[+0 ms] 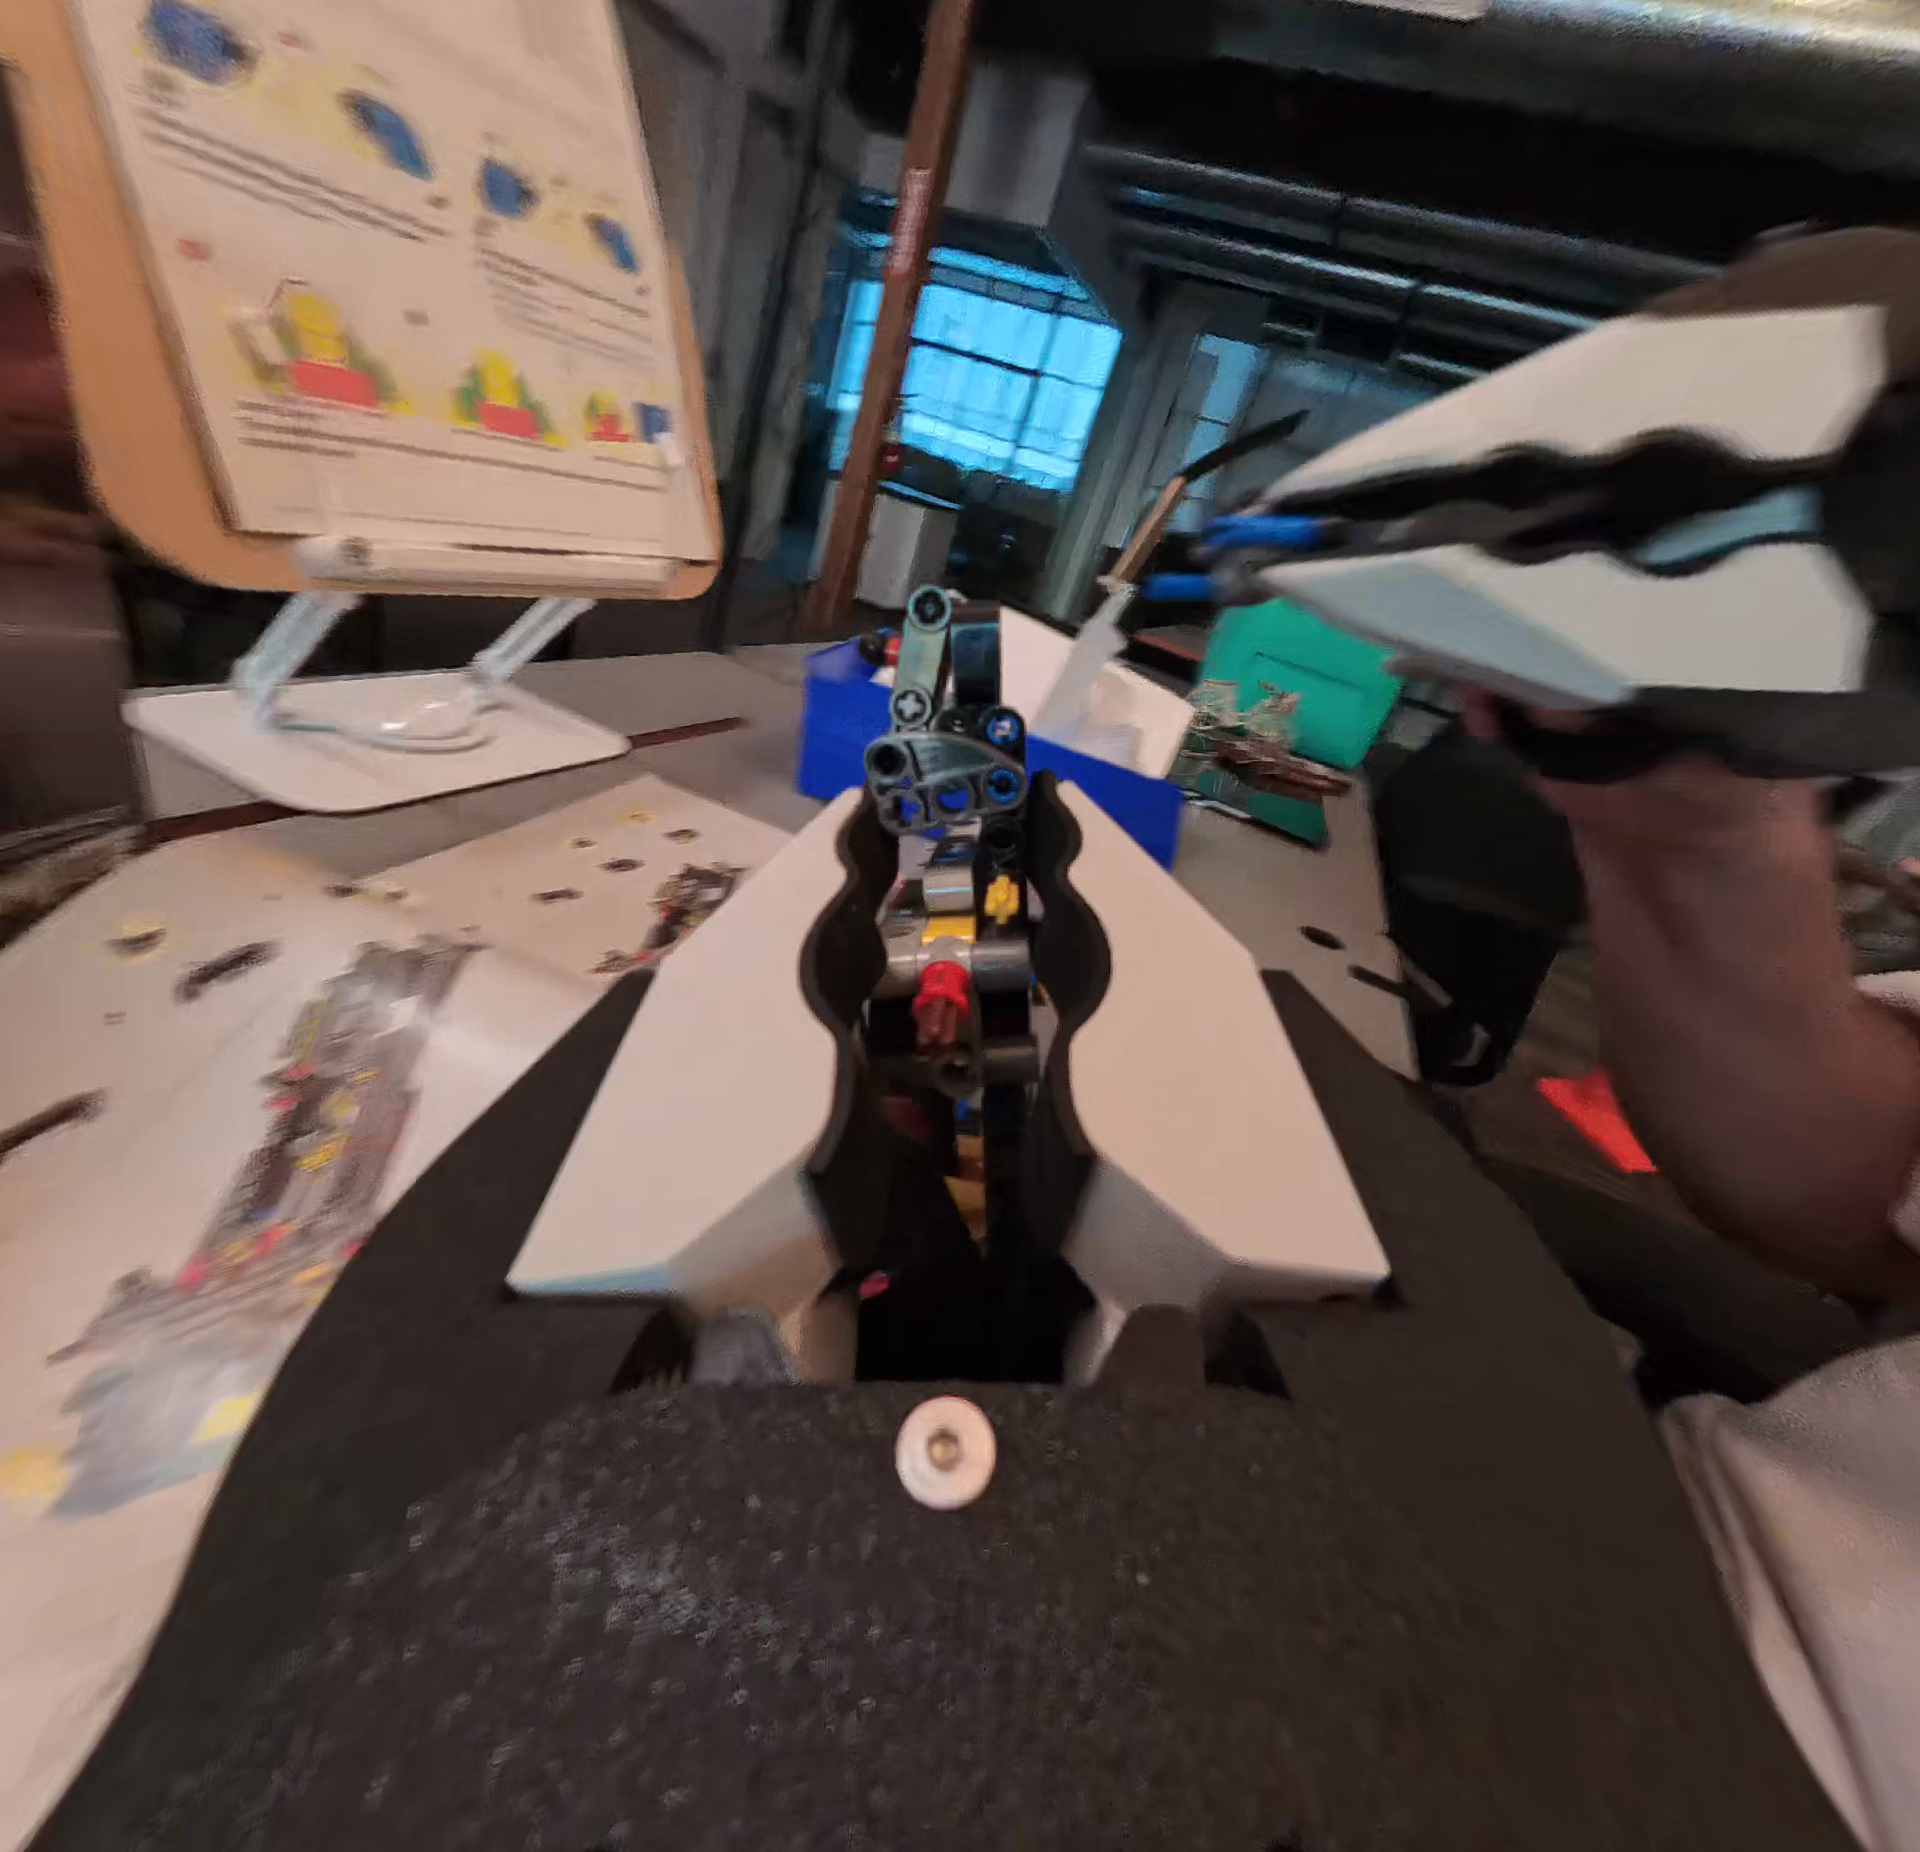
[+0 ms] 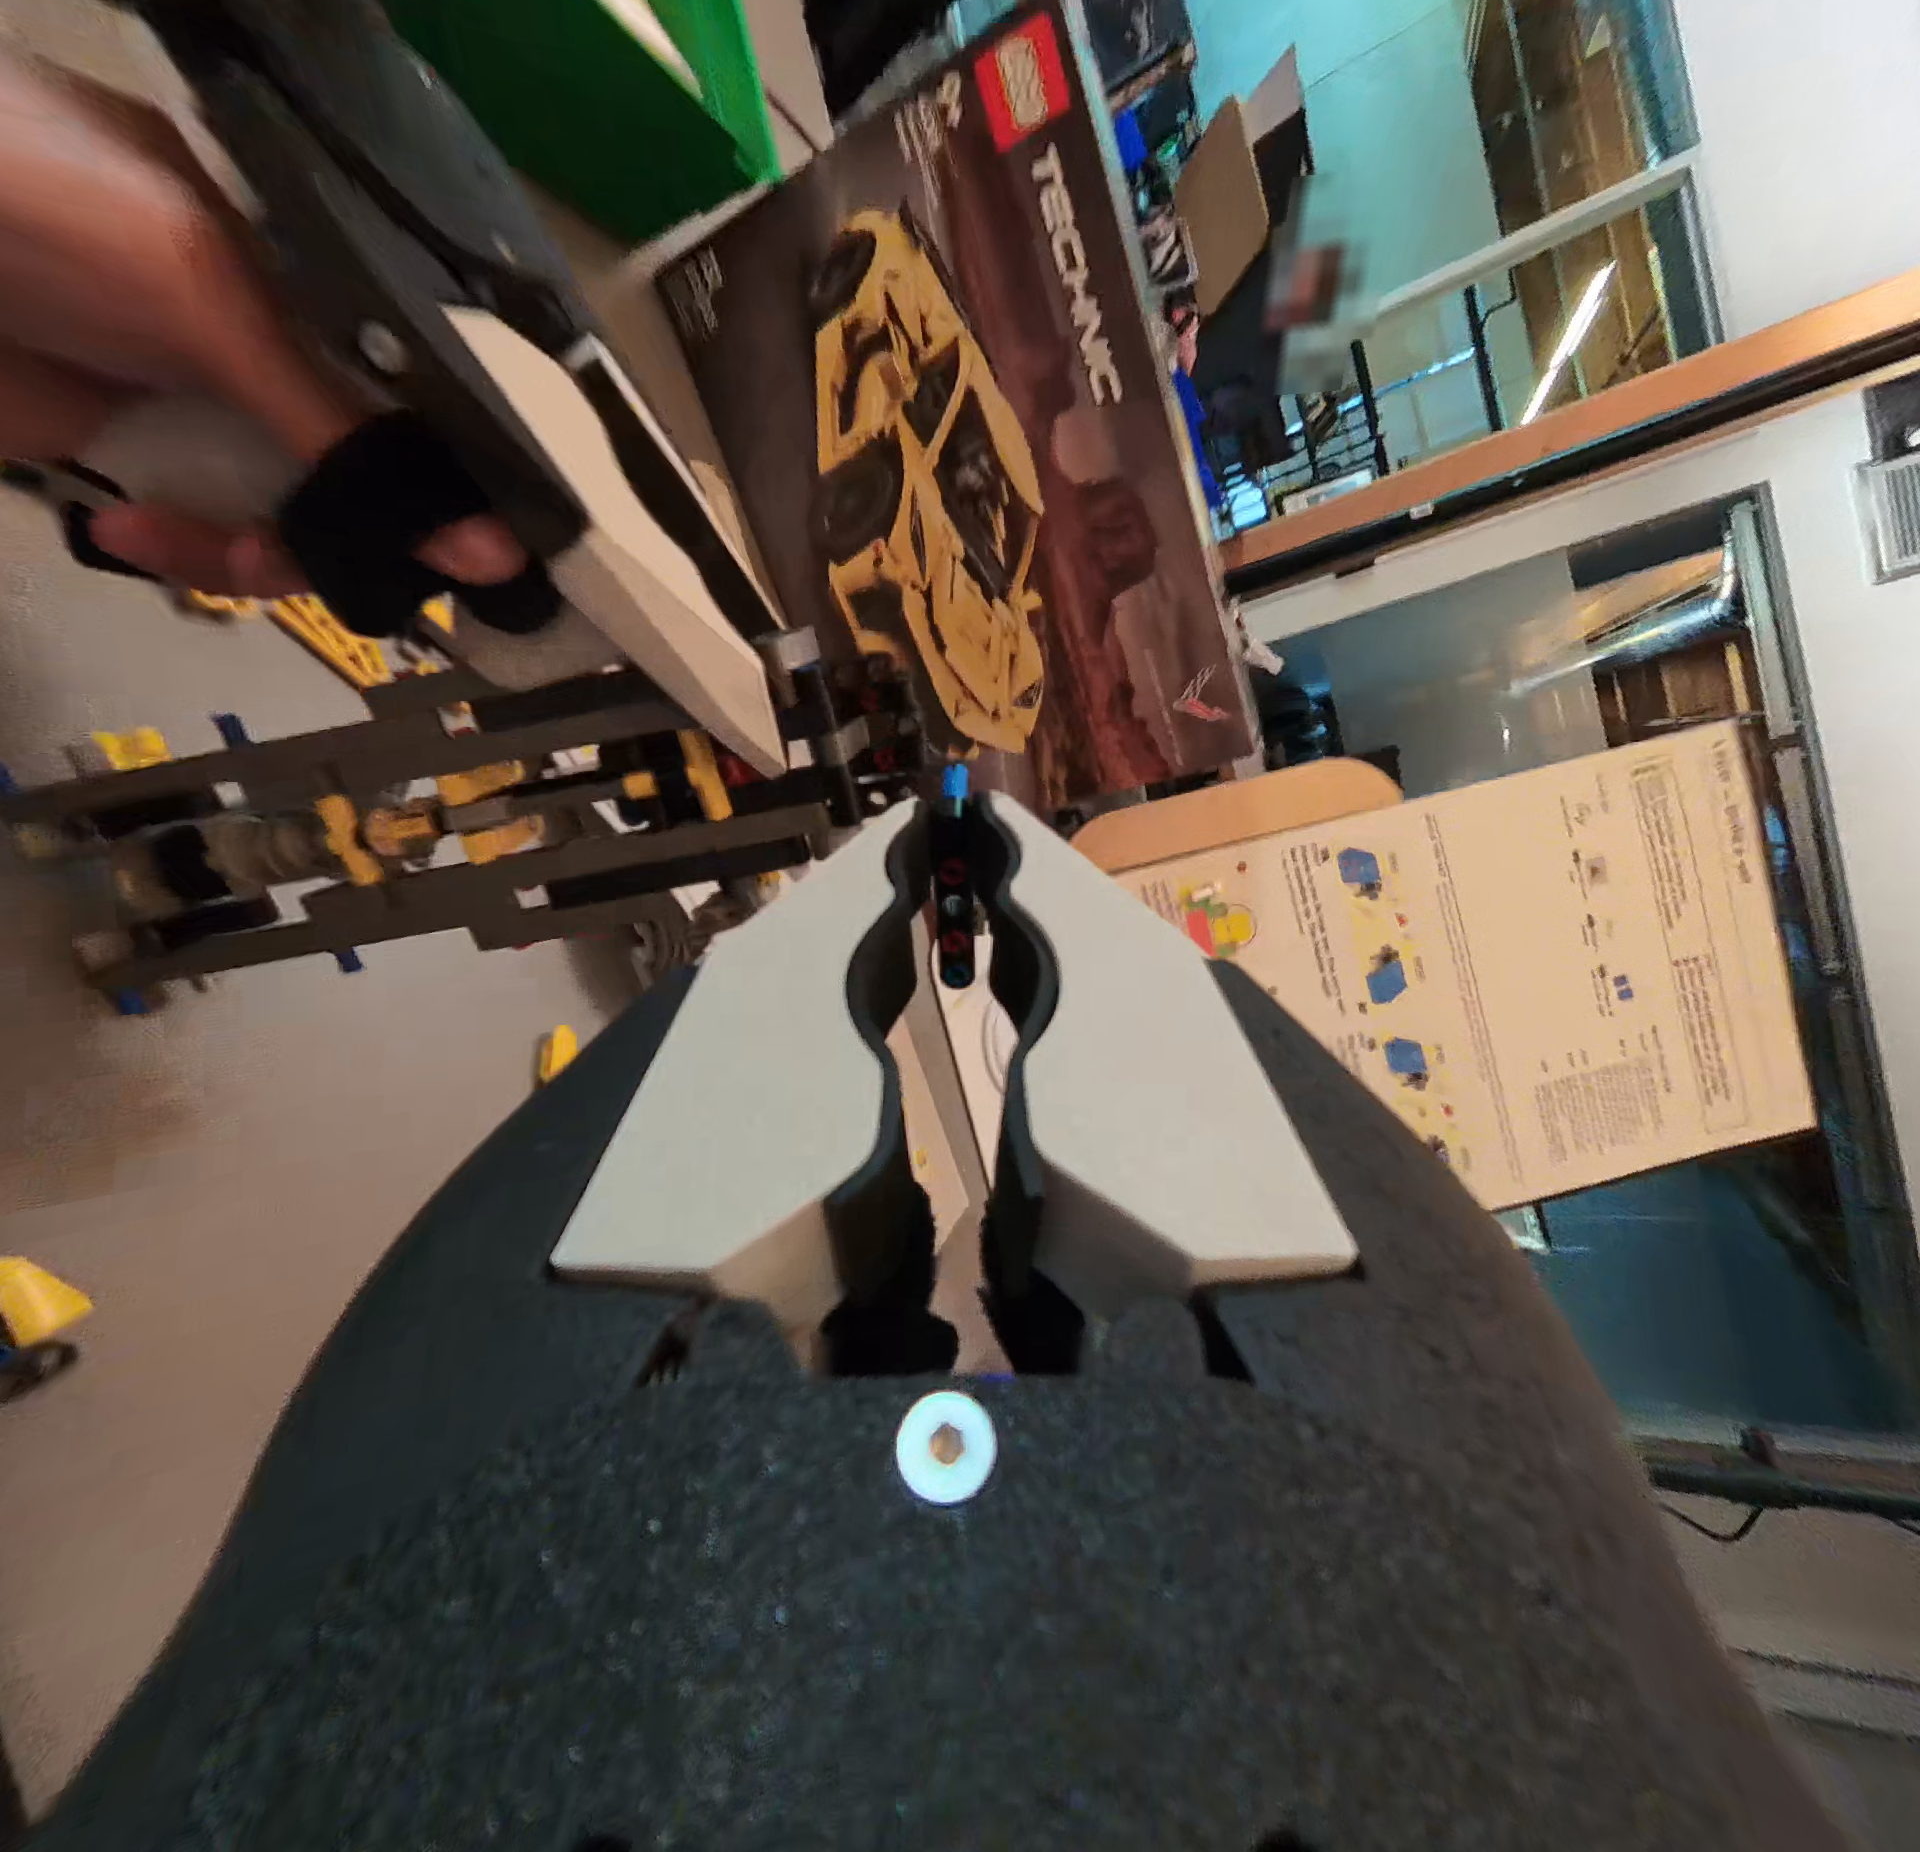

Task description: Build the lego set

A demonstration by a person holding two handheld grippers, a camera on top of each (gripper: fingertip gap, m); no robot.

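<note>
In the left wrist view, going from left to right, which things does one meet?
Instruction sheet on its stand → loose printed pages on the table → left claw, shut on the lego assembly → blue bin → green box → right claw, shut on a small blue-tipped piece.

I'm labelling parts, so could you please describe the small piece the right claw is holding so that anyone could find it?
Start at the big set box picturing a yellow car. Just below it, the right claw pinches a short black beam. Unlike the long chassis nearby, it has a blue pin at its tip.
</note>
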